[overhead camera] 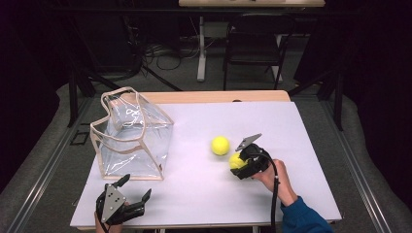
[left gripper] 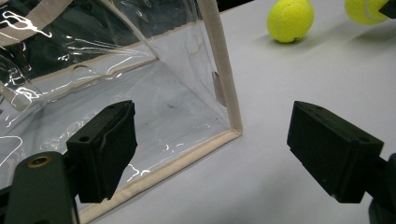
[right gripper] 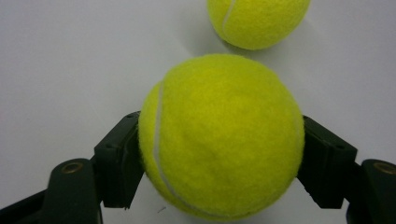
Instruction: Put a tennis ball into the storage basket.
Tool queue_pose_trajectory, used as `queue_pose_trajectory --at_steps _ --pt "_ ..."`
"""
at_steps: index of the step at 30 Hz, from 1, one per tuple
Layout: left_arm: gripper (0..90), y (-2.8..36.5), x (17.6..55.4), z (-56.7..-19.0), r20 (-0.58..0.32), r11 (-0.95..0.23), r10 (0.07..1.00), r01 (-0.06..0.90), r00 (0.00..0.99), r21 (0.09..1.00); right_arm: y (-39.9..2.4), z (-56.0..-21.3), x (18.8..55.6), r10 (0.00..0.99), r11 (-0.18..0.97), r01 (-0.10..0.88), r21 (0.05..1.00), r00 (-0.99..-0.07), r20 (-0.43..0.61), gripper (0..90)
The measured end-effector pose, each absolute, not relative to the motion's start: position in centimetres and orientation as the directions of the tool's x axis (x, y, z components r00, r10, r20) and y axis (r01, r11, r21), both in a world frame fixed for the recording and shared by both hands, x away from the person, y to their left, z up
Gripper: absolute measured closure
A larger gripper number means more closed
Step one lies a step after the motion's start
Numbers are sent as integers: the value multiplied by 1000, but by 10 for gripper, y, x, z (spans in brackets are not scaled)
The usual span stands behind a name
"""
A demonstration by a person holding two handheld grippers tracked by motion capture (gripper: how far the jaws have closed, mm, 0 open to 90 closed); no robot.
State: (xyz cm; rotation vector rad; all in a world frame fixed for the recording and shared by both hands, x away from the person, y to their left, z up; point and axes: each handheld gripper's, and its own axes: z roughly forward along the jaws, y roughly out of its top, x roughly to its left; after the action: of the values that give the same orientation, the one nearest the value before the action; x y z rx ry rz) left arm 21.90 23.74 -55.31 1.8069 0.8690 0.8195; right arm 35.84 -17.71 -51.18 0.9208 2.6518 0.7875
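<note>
right gripper (right gripper: pixel 219 154): clamped on tennis ball (right gripper: pixel 222 137), pads at both its sides | second ball (overhead camera: pixel 220 145): just beside, on table | left gripper (left gripper: pixel 212 149): jaws apart, holding nothing, near clear bag (left gripper: pixel 116 93)

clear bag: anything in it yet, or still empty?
Empty. Through the clear bag only its bare floor shows; one tennis ball lies on the table, the other ball is clamped in the right gripper.

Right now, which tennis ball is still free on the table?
Start at the clear bag on the white table. Look right: two yellow balls sit close together. The free ball is nearer the bag; the other ball is clamped in the right claw.
</note>
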Motion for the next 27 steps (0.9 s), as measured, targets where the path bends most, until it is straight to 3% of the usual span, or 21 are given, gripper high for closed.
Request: queue_pose_trajectory --at_steps 27 --pt "161 237 219 -552 165 -307 839 202 519 930 -150 -514 349 560 690 450 566 -828 -25 257"
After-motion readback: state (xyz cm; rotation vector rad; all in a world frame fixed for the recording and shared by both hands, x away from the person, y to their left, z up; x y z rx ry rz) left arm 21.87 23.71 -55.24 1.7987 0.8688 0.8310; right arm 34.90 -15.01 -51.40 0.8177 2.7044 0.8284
